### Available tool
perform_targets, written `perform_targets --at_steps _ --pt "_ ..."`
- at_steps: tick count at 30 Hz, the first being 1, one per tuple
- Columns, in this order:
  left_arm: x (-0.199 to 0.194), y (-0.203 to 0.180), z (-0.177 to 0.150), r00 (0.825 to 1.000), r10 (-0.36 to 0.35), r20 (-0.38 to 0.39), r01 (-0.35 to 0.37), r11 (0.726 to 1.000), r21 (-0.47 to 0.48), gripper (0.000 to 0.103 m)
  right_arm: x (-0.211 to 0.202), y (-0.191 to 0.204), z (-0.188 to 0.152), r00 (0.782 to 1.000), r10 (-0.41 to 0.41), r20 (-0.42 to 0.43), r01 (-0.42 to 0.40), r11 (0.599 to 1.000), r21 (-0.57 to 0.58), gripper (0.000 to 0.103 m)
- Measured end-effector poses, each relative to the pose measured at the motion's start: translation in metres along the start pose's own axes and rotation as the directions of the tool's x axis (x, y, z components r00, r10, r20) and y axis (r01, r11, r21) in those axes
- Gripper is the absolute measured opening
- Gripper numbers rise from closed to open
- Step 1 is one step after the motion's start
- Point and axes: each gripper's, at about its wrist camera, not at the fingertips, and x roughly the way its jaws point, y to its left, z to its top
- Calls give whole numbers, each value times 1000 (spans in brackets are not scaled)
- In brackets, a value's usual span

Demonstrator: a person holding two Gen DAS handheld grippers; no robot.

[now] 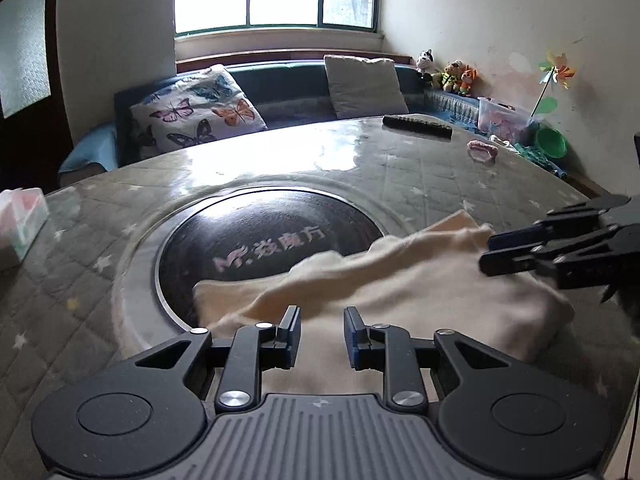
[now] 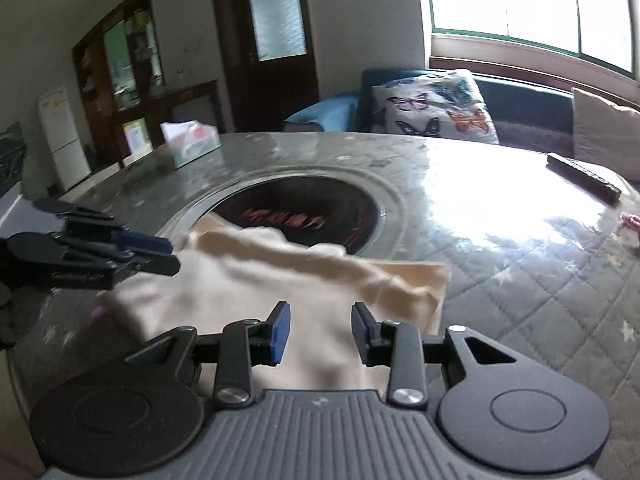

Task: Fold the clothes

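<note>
A cream garment (image 1: pixel 400 292) lies folded on the quilted table (image 1: pixel 280 168), with a loose fold running across its top and its far edge over a round black plate (image 1: pixel 260 240). My left gripper (image 1: pixel 322 316) hovers over the near edge of the cloth, open, with nothing pinched between its fingers. My right gripper (image 1: pixel 486 254) reaches in from the right over the cloth's right end. In the right wrist view the garment (image 2: pixel 260 280) lies under my right gripper (image 2: pixel 320 312), which is open and empty. My left gripper (image 2: pixel 174 255) comes in from the left there.
A tissue box (image 1: pixel 20 224) stands at the table's left edge. A black remote (image 1: pixel 418 126) and a pink band (image 1: pixel 482 150) lie at the far right. A sofa with a butterfly cushion (image 1: pixel 196 110) runs behind the table under the window.
</note>
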Motion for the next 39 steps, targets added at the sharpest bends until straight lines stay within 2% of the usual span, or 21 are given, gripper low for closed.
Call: perform_targets --at_steps 5,9,18,22,24,26,28,30,31,33,38,39 --pt "29 -1 17 999 -25 -34 25 1000 9 23 24 -16 9 1000 -12 -16 13 999 47 33" --pt "55 5 23 997 -1 -73 0 1000 -10 23 37 -22 11 999 -18 -28 20 998 64 33" --pt "64 15 25 997 7 -72 -11 999 -47 26 44 -20 10 999 -32 -39 33 999 37 32" --pt "56 15 25 998 14 -60 -17 998 -58 28 45 -18 9 999 -42 -34 43 999 31 32" --pt "50 16 24 998 28 -52 -31 998 -61 32 41 -14 10 998 -50 -28 50 999 17 32" --pt "42 18 22 998 45 -43 -48 996 -75 50 36 -9 10 998 -53 -17 53 999 -1 32" --pt "33 20 18 997 64 -35 -67 994 -86 55 31 -4 10 999 -44 -9 44 999 -10 33" --pt "25 23 15 996 82 -35 -86 991 -99 65 26 1 10 999 -36 -1 36 999 -20 33" --pt "20 25 12 995 92 -34 -95 990 -107 73 24 4 10 999 -34 2 34 999 -26 35" --pt "9 27 7 994 108 -22 -110 987 -117 78 20 11 9 1000 -26 7 26 999 -36 43" --pt "-13 38 -5 990 140 0 -138 976 -166 101 14 30 5 1000 -11 12 12 996 -85 47" --pt "-17 41 -8 990 143 3 -140 973 -183 103 12 35 4 1000 -5 13 7 995 -99 48"
